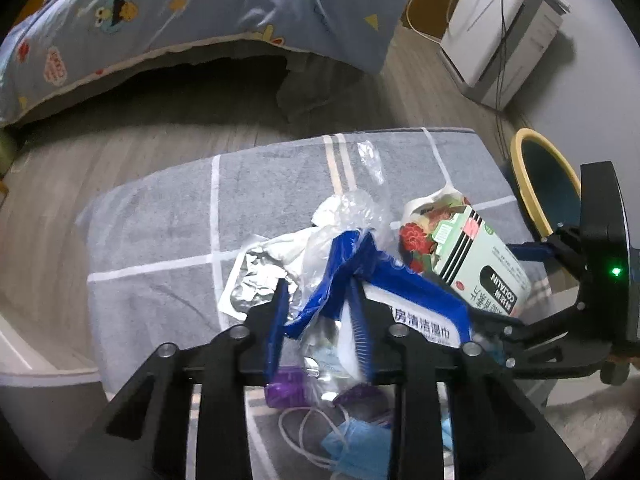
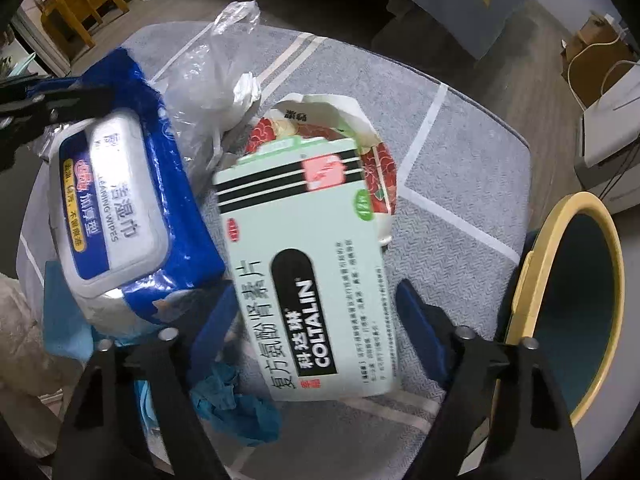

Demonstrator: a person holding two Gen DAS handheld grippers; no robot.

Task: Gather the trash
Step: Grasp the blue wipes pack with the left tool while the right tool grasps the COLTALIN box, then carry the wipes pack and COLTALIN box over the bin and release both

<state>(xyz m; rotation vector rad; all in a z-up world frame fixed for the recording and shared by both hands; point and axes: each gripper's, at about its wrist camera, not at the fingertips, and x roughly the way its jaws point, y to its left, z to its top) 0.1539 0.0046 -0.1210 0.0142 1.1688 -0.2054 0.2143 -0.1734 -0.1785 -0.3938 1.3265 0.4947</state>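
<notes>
Right wrist view: right gripper (image 2: 316, 320) spread around the medicine box (image 2: 308, 264); bin (image 2: 576, 320) off the cloth's right edge looks empty. Left gripper (image 1: 320, 312) pinches the wipes pack (image 1: 400, 304). Nearly everything remains.

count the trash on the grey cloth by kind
wipes pack: 1
medicine box: 1
paper bowl: 1
clear plastic bag: 1
foil lid: 1
blue face mask: 1
purple wrapper: 1
total: 7

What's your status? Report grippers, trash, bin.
Left gripper shut on wipes pack. Right gripper open around medicine box, not clamped. Box rests on noodle cup. Bin right, unobstructed.
</notes>
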